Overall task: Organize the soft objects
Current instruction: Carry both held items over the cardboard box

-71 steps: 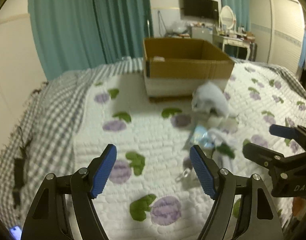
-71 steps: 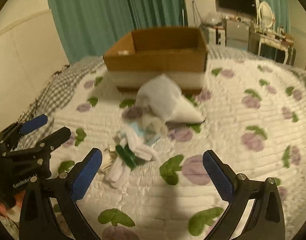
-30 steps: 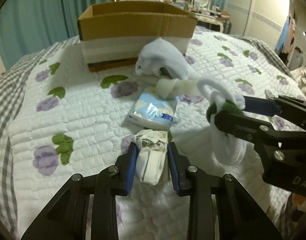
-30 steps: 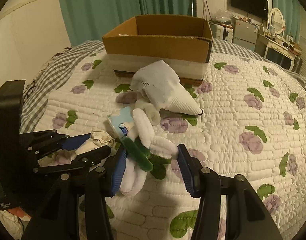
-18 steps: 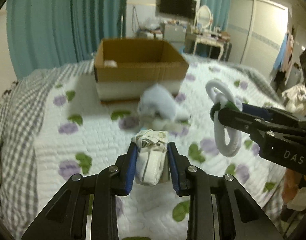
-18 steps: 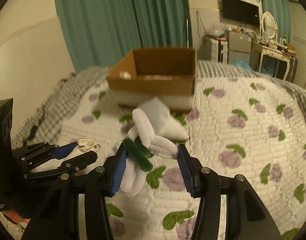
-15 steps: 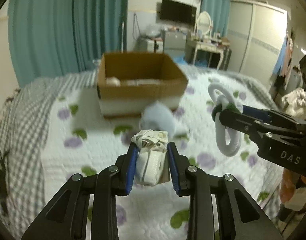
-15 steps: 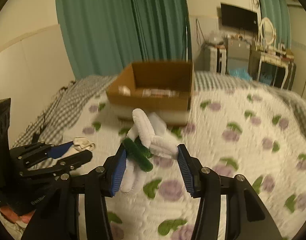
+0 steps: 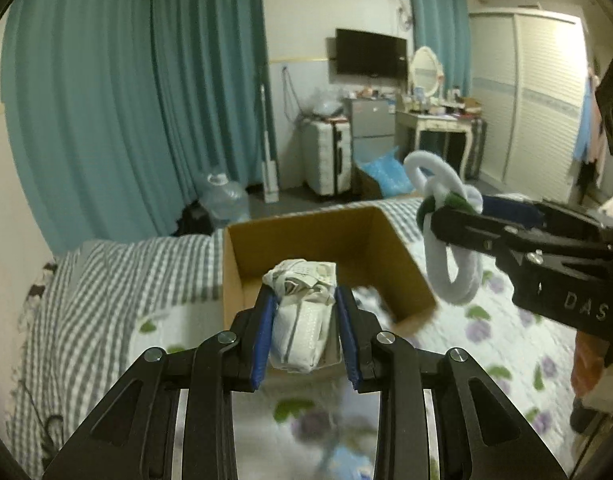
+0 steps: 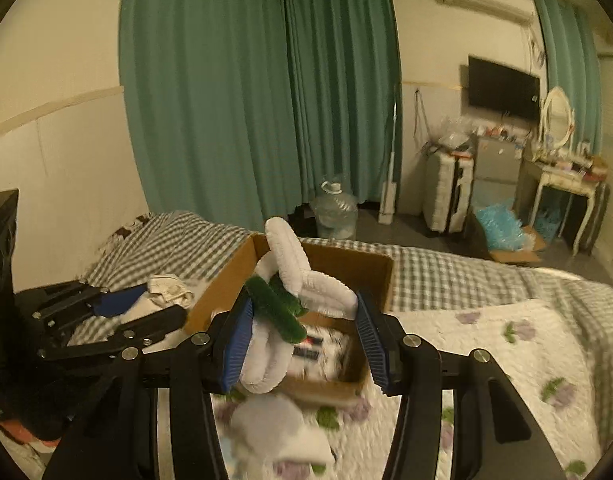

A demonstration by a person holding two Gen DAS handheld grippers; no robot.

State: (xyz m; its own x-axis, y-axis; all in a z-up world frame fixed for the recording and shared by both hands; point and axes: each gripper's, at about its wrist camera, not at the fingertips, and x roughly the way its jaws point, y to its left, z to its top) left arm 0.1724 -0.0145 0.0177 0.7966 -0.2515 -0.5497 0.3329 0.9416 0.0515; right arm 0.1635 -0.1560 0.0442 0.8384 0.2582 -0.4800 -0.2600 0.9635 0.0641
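Observation:
My left gripper (image 9: 304,320) is shut on a crumpled white cloth bundle (image 9: 302,312) and holds it in the air in front of the open cardboard box (image 9: 346,240). My right gripper (image 10: 304,336) is shut on a white and green fuzzy twisted toy (image 10: 286,300) and holds it above the near edge of the same box (image 10: 378,272). In the left wrist view the right gripper (image 9: 458,216) with the toy (image 9: 446,248) hangs at the box's right. In the right wrist view the left gripper (image 10: 146,304) with the cloth (image 10: 168,286) is at the box's left.
The box stands on a bed with a white floral quilt (image 9: 506,320) and a checked blanket (image 9: 106,280). A white soft item (image 10: 278,428) lies on the quilt below the right gripper. Teal curtains, a water jug (image 10: 334,212), a suitcase and a dressing table stand behind the bed.
Both grippers closed on their objects on the quilt, lifted them, and moved forward and up toward the box. The box interior now shows from above.

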